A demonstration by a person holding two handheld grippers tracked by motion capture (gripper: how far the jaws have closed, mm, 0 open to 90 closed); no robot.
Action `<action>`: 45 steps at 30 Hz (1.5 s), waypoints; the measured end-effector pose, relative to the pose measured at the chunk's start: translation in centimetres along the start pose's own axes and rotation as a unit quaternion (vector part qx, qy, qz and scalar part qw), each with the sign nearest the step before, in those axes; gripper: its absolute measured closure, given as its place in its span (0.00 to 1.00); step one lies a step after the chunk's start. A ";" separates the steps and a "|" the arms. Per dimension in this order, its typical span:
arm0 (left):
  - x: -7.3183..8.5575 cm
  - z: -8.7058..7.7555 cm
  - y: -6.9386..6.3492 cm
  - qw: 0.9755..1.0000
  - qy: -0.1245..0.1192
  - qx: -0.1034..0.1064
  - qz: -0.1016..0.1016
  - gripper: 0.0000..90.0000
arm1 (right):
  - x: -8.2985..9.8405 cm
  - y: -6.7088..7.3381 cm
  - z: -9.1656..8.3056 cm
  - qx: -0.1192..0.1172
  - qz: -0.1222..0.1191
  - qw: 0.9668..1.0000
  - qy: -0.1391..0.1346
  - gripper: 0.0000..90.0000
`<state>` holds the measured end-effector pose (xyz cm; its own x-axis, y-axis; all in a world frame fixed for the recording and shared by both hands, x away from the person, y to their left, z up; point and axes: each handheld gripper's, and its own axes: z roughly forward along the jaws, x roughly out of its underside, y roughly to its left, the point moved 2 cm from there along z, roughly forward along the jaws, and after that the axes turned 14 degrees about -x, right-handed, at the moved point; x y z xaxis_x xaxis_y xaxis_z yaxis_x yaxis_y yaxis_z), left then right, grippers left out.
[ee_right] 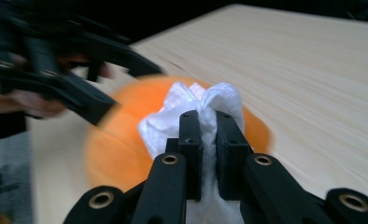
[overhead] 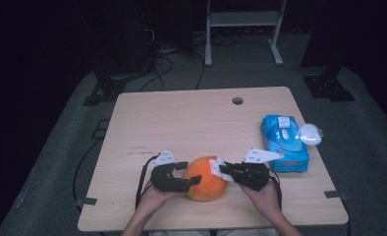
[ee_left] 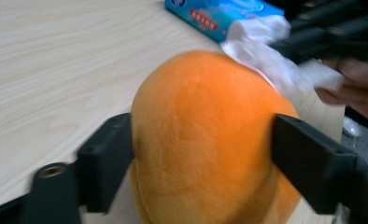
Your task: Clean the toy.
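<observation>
A soft, round orange ball [overhead: 206, 181] lies near the front edge of the light wooden table [overhead: 191, 123]. My left gripper [overhead: 190, 173] comes at it from the left. In the left gripper view its two black jaws press on opposite sides of the ball [ee_left: 205, 130]. My right gripper [overhead: 223, 171] reaches in from the right, shut on a crumpled white tissue [ee_right: 191, 100]. The tissue [ee_left: 266, 56] rests against the ball's upper right side. In the right gripper view the ball [ee_right: 121, 149] is blurred behind the tissue.
A blue pack of tissues [overhead: 285, 142] lies to the right of the right hand, with a small white round object [overhead: 310, 133] beside it. A cable hole [overhead: 237, 101] sits near the table's far edge. Beyond the table stand a white frame and floor cables.
</observation>
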<state>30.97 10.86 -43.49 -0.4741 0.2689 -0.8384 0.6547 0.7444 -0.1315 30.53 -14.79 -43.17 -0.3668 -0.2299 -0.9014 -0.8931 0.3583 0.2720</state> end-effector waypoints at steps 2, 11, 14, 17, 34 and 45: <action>0.0 0.2 -0.2 1.000 0.003 0.005 0.003 0.21 | -0.3 0.8 0.4 -0.012 -0.018 1.000 0.003 0.91; 0.3 0.1 -1.2 0.999 -0.001 -0.007 0.043 0.39 | 0.7 -1.3 -0.3 0.017 0.017 1.000 0.008 0.91; 0.2 0.2 -2.4 0.997 -0.010 -0.006 0.080 0.39 | -0.3 -0.1 -0.3 0.005 -0.007 1.000 -0.003 0.91; 0.2 0.1 -3.2 0.994 -0.018 -0.011 0.110 0.38 | -0.6 0.4 -0.2 0.001 -0.021 1.000 0.001 0.91; -0.3 -0.2 -4.6 0.975 -0.065 -0.074 0.199 0.43 | -1.2 0.7 -1.1 0.007 -0.023 0.999 -0.033 0.90; 0.3 0.6 -2.1 0.999 -0.022 -0.009 0.047 0.25 | -0.8 1.4 -0.3 0.010 -0.037 0.999 -0.017 0.91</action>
<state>29.78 9.00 -43.78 -0.3836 0.3115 -0.8694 0.6850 0.7274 -0.0416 29.49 -14.40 -41.94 -0.2896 -0.2251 -0.9303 -0.9122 0.3591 0.1971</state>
